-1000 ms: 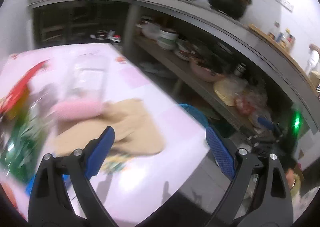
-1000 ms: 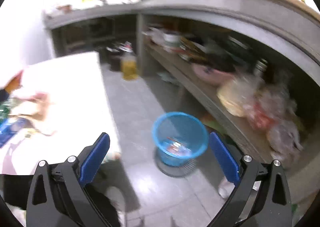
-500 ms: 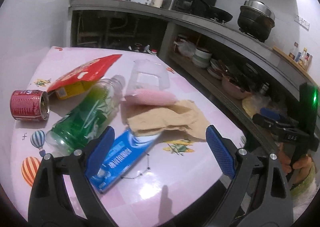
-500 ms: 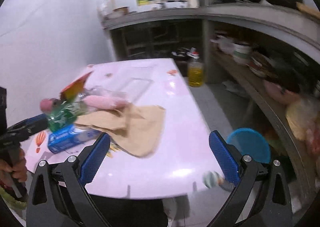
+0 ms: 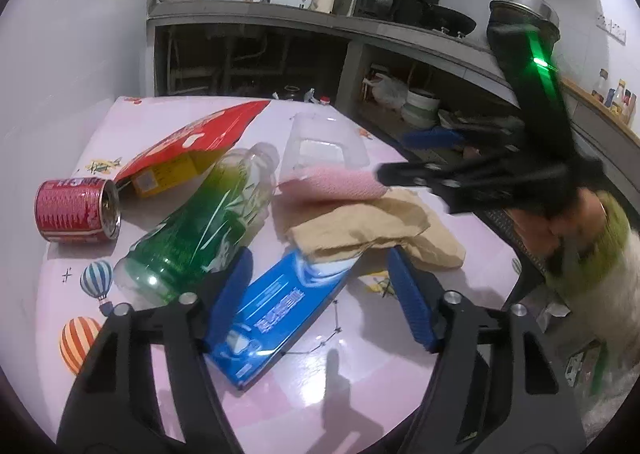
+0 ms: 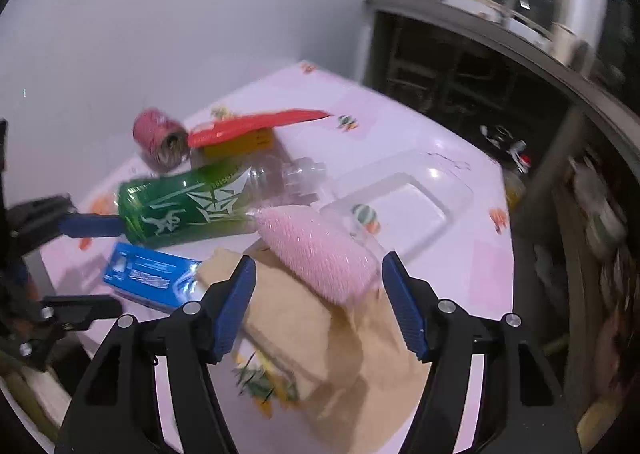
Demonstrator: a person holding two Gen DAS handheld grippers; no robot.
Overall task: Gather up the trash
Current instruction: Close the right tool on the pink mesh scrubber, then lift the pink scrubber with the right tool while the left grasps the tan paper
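The right tool (image 6: 316, 306), fingers apart and empty, is nearest the pink roll (image 6: 316, 254), which lies straight ahead, its long axis slanting up-left across the gap.

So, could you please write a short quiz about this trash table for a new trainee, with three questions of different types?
1. True or false: the red can stands upright on the table.
2. Multiple choice: what lies directly ahead between the fingers of the right gripper? A) the blue packet B) the pink foam sleeve C) the green bottle
3. Fill in: the pink foam sleeve rests partly on the crumpled brown ____.

Key: 1 false, it lies on its side. 2 B. 3 paper.
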